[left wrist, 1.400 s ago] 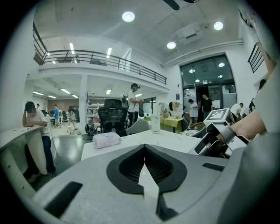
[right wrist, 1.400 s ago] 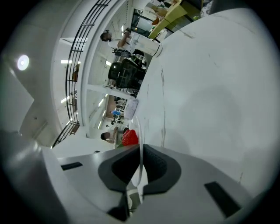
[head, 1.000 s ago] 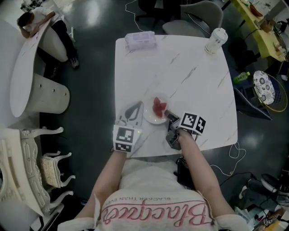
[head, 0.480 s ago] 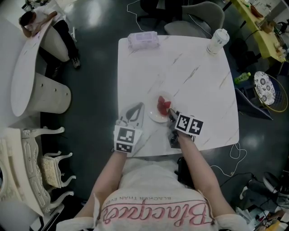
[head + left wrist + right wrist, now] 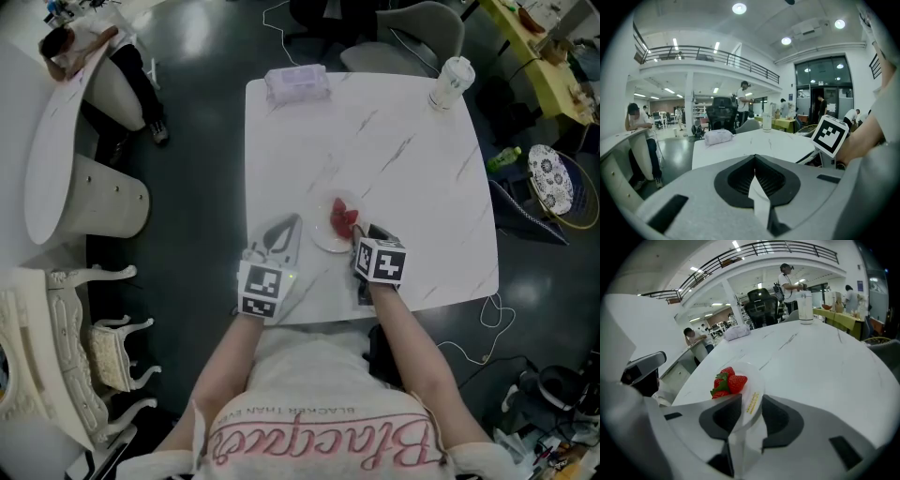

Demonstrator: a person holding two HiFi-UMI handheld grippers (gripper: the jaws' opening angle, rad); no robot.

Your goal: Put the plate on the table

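Since the plate (image 5: 751,385) already lies flat on the table (image 5: 412,187), near its six o'clock edge, the right gripper (image 5: 744,414) has just been opening its jaws. They stand spread, with the thin glossy white rim between them unpinched, likely a release. At the plate's eight o'clock the left gripper (image 5: 279,232) idles, its jaws pressed together and empty. Red, dimpled strawberries (image 5: 727,380) are heaped on the round plate. Farther off, the smooth veined marble carries a soft packet (image 5: 297,82) at eleven o'clock and a cup (image 5: 450,82) at one.

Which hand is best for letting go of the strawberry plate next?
Right. The right gripper straddles the rim of the plate, its jaws just opening; the left gripper sits shut, off the plate.
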